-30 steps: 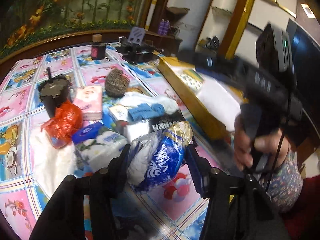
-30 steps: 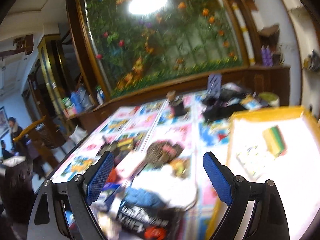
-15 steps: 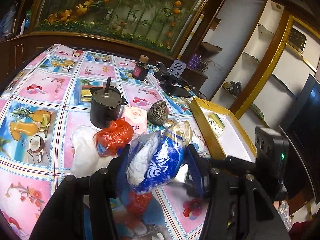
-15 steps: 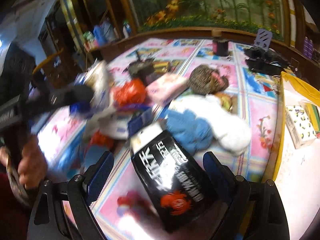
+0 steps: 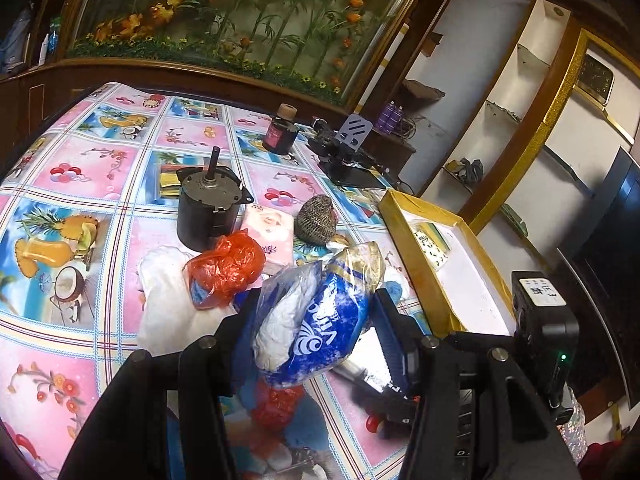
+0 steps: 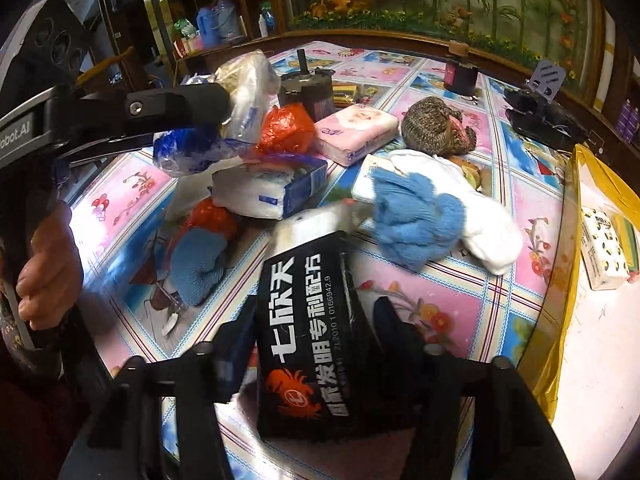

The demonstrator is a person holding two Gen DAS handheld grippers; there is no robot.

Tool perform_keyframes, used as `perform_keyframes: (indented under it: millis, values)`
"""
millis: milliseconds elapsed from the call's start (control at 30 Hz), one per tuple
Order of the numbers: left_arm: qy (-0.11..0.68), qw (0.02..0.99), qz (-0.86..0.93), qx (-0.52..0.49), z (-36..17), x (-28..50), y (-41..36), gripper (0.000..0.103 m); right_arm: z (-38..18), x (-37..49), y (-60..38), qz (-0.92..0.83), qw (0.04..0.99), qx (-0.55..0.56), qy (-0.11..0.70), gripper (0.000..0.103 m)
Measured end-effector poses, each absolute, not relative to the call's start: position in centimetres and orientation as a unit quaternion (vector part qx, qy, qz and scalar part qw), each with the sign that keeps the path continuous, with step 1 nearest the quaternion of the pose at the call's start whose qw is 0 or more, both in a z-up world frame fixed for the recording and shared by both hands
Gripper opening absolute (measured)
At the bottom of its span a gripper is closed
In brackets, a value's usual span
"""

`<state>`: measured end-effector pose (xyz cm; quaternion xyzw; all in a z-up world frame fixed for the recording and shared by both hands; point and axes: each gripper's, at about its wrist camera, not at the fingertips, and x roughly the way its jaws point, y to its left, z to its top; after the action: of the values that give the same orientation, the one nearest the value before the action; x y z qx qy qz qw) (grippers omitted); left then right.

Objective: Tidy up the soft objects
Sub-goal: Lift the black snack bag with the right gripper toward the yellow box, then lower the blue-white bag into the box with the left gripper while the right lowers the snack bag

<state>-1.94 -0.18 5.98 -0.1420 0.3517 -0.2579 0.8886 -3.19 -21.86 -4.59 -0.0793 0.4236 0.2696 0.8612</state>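
Above the cluttered surface (image 5: 120,168), left tongs (image 5: 316,316) clench a blue-white packet (image 5: 320,312); right tongs (image 6: 316,344), just closing, grip a black pack (image 6: 312,332).

Tissue pack (image 6: 354,132) beside motor (image 6: 306,90)

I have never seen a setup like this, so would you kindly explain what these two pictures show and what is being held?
There is no robot: a person holds a two-finger tool in each hand, with a fisheye camera on each looking along its fingers. One picture comes from the left tool, one from the right. The left gripper holds a crinkly blue-and-white plastic bag above the table. The right gripper has just been closing around a black packet with white lettering. On the flowered tablecloth lie a blue knitted cloth, a red plastic bag, a pink tissue pack and a dark metal motor. A gold-rimmed white tray sits to the right.
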Motion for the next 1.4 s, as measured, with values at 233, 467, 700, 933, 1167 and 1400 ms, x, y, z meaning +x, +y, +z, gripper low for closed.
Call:
perform_keyframes:
  millis: [233,467,700,933,1167,1400]
  values:
    - [0.346,0.892,-0.252,-0.144,5.9,-1.9,-0.1,0.053,-1.2,-4.3,-23.8,0.284,0.899,-0.018,0.333,0.043]
    - [0.344,0.9,-0.234,-0.133,6.1,-1.5,-0.7,0.053,1.5,-0.9,-25.2,0.225,0.936,0.054,0.264,0.043]
    - [0.356,0.907,-0.191,-0.116,6.0,0.8,-2.6,0.053,1.5,2.4,-24.5,0.199,0.948,0.066,0.242,0.043]
    - [0.355,0.909,-0.193,-0.098,6.4,2.2,-5.1,0.053,2.1,2.4,-26.1,0.175,0.958,0.069,0.218,0.043]
    - [0.353,0.912,-0.188,-0.09,6.5,2.9,-7.0,0.053,2.6,2.2,-28.0,0.159,0.961,0.096,0.205,0.043]
    - [0.349,0.905,-0.22,-0.099,7.6,3.9,-11.5,0.053,3.1,2.8,-33.1,0.112,0.959,0.173,0.196,0.043]
